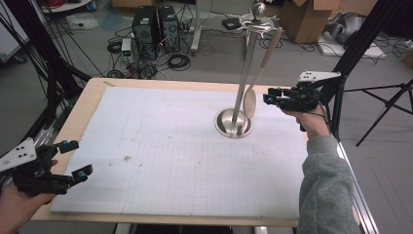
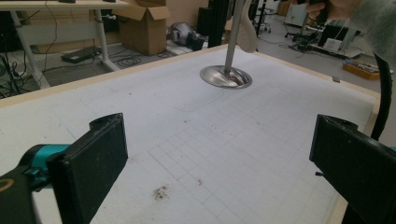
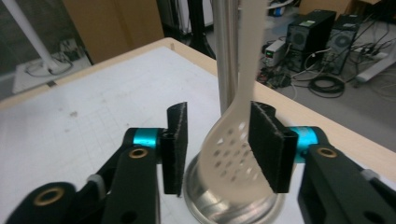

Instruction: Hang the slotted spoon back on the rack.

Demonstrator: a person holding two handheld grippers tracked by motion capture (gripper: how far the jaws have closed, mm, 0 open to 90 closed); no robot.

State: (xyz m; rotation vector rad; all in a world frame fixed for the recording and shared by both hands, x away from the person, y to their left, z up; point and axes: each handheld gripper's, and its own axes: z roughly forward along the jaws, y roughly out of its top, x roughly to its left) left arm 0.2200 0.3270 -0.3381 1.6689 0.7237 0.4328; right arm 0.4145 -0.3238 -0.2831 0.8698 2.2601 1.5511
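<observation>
The slotted spoon [image 1: 258,73] hangs from the metal stand [image 1: 242,83], handle up, bowl down near the base. The right hand-held gripper [image 1: 268,99] reaches level, jaws spread around the bowl.

The left gripper [image 1: 72,159] sits low at the near left corner, held in a hand [image 1: 19,204] that comes in from the bottom edge — its jaws stand wide apart with nothing between them. The right gripper [image 1: 271,96] is held out level at the far right, pointing left, by a hand [image 1: 312,122] on a raised forearm in a grey sleeve [image 1: 325,185] — its jaws are parted, the pads not pressing on anything.
</observation>
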